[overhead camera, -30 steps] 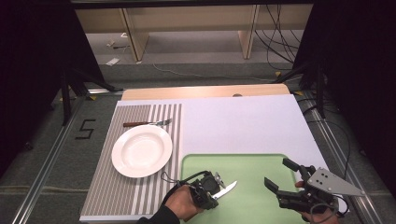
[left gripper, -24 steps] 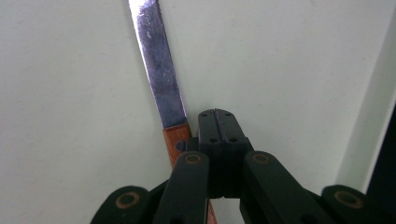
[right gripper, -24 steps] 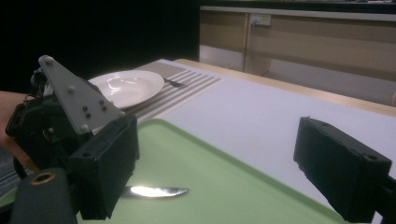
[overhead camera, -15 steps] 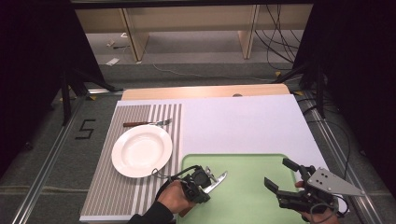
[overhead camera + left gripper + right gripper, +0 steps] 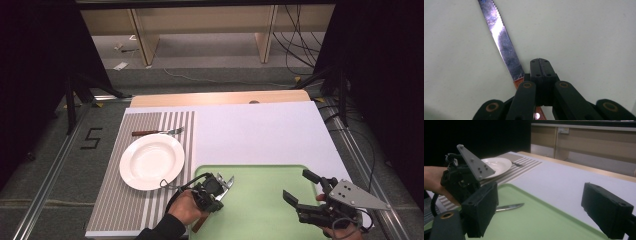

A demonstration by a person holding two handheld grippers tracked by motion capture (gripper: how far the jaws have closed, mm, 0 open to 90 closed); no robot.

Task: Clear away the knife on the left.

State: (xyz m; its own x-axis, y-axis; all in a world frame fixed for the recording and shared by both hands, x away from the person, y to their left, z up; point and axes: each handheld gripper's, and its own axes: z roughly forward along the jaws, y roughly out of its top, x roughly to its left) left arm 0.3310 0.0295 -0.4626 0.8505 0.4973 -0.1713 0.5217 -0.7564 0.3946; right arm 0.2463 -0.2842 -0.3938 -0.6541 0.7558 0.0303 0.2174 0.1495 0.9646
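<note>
A wooden-handled knife (image 5: 226, 183) lies on the green tray (image 5: 260, 210), blade toward the far right. My left gripper (image 5: 216, 190) sits over its handle end, held by a hand. In the left gripper view the gripper (image 5: 540, 61) is shut, jaw against jaw, and the serrated blade (image 5: 501, 37) runs past the left jaw while the handle passes underneath. My right gripper (image 5: 300, 186) hovers open over the tray's right part, nothing between its jaws. From the right gripper (image 5: 544, 207) view the left gripper (image 5: 461, 182) and the blade (image 5: 509, 207) show at left.
A white plate (image 5: 151, 161) rests on a striped placemat (image 5: 120, 210) left of the tray, with a fork (image 5: 157, 132) beyond it. White tabletop (image 5: 260, 130) stretches behind the tray. Wooden furniture and cables stand past the table's far edge.
The left gripper and hand shifted left and turned, and the knife swung with them from pointing right to pointing far right. The right gripper stayed put.
</note>
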